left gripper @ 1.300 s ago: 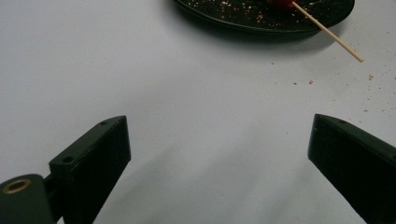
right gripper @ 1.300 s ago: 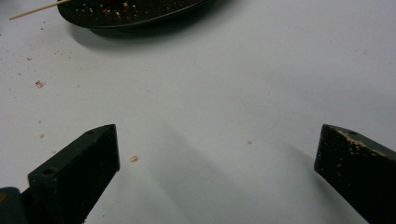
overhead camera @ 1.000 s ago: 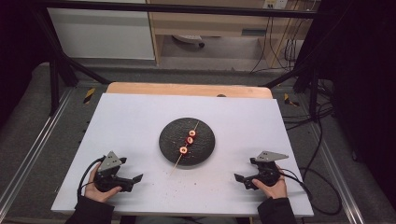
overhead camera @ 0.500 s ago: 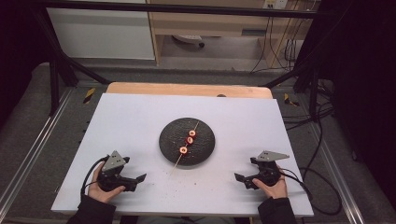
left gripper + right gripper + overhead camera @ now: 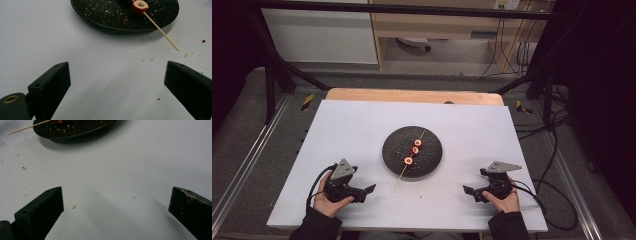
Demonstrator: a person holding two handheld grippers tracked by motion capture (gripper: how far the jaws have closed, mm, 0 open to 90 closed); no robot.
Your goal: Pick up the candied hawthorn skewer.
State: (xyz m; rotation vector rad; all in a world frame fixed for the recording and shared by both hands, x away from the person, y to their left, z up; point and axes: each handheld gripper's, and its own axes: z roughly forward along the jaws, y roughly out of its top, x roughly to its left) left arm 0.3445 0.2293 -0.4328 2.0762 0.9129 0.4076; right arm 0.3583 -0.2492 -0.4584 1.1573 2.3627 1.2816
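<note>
While the skewer (image 5: 413,151) lies on the black plate (image 5: 434,159) mid-worktop, we hold the left gripper (image 5: 362,191) and right gripper (image 5: 472,192) near, jaws apart, empty.

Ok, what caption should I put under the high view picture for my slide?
Two open grippers, left gripper and right gripper, rest on a white table beside a skewer on a black plate.

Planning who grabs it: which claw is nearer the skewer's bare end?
Left. The left claw sits just below-left of the skewer's bare end; the right claw is farther off to its right.
</note>
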